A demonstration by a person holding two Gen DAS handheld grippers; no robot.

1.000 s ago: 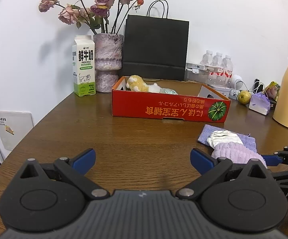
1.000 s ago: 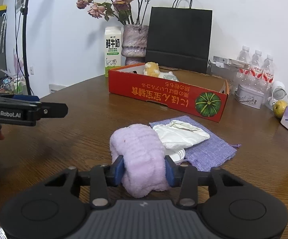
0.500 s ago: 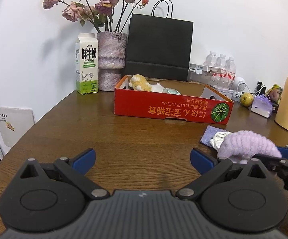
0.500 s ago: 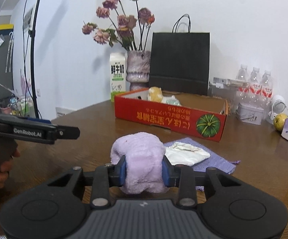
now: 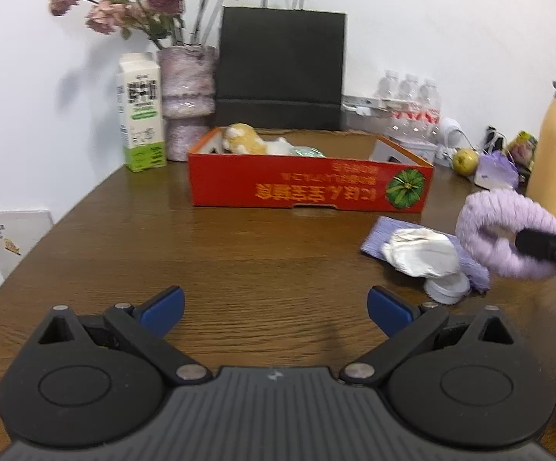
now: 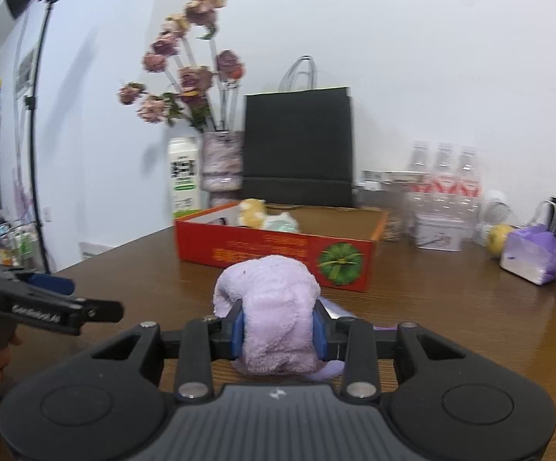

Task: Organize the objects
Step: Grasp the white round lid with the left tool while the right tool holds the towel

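Observation:
My right gripper (image 6: 278, 332) is shut on a fluffy lilac cloth roll (image 6: 274, 307) and holds it above the wooden table. In the left wrist view the same lilac roll (image 5: 504, 238) hangs at the right, clear of the table, over a purple cloth (image 5: 385, 230) with a crumpled white packet (image 5: 424, 255) and a white lid (image 5: 448, 288) on it. My left gripper (image 5: 276, 307) stands open low over bare table, with nothing between its blue pads. A red cardboard box (image 5: 308, 188) with a plush toy (image 5: 241, 142) inside sits ahead; the red box (image 6: 278, 249) lies just beyond the held roll.
Behind the box stand a milk carton (image 5: 141, 115), a vase of dried roses (image 5: 187, 100) and a black paper bag (image 5: 281, 73). Water bottles (image 5: 412, 96), an apple (image 5: 465, 160), a purple pouch (image 5: 497, 171) and a yellow flask (image 5: 554, 150) crowd the right. A light stand (image 6: 35, 115) is at far left.
The right gripper has lifted the lilac roll off the purple cloth and carried it forward toward the red box, tilting upward. The left gripper has shifted slightly and stays open.

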